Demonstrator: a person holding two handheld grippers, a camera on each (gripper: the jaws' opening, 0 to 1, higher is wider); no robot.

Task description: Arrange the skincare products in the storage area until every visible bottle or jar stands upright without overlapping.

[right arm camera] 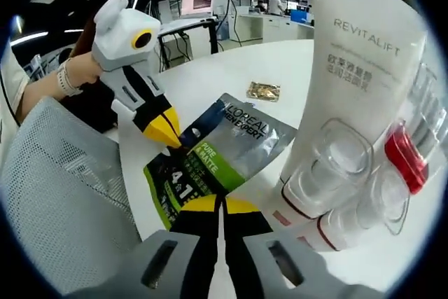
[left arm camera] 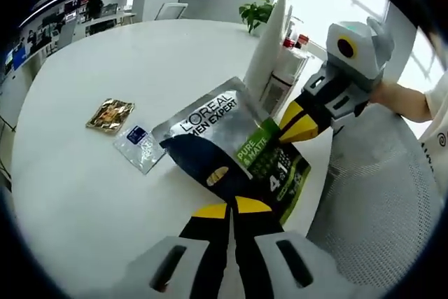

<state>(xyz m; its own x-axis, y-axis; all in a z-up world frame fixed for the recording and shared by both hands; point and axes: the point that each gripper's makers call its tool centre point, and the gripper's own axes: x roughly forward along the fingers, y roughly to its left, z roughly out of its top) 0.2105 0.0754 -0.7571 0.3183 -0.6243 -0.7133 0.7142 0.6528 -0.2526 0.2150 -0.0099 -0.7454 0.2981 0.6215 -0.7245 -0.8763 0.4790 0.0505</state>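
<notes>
Pouch [left arm camera: 231, 148] gripped by both tools, L [left arm camera: 230, 207] & R [right arm camera: 221, 205].

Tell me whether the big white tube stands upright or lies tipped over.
Upright. The white tube rises on its cap end from the clear holder, above the flat sachet on the table.

Left gripper [left arm camera: 231, 204] — your jaws are closed together, tips pinching a sachet [left arm camera: 241, 148] edge. Right gripper [left arm camera: 297, 125] — reaching in from your right hand [left arm camera: 400, 99], jaws closed on the same sachet's opposite edge, wrist extended toward you.
</notes>
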